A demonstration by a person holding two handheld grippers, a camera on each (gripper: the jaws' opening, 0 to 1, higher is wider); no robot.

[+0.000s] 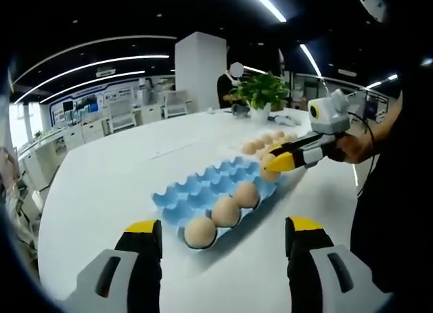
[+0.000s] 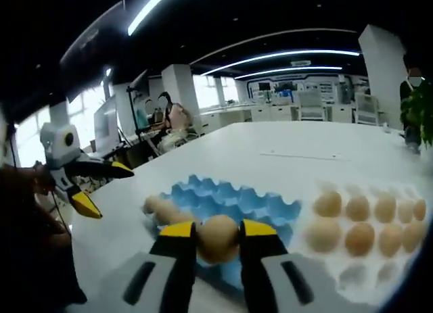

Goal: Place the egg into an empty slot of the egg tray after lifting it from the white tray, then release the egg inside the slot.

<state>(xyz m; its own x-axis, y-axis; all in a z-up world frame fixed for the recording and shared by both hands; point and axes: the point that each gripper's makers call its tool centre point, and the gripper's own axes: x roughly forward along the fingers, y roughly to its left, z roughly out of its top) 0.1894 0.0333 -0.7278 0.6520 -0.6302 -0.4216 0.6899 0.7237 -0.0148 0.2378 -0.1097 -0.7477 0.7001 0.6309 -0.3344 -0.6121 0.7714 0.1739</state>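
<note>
my right gripper (image 2: pixel 218 237) is clamped on the egg (image 2: pixel 218 238), holding it just above the near edge of the blue egg tray (image 2: pixel 237 199). i cannot tell its long axis; it looks nearly round between the yellow tips. from the left gripper view, the egg (image 1: pixel 269 170) hangs over the tray's (image 1: pixel 203 193) far end, with three eggs along the near row. my left gripper (image 1: pixel 223 240) is spread wide. the white tray (image 2: pixel 352 276) of eggs sits beside the blue tray.
</note>
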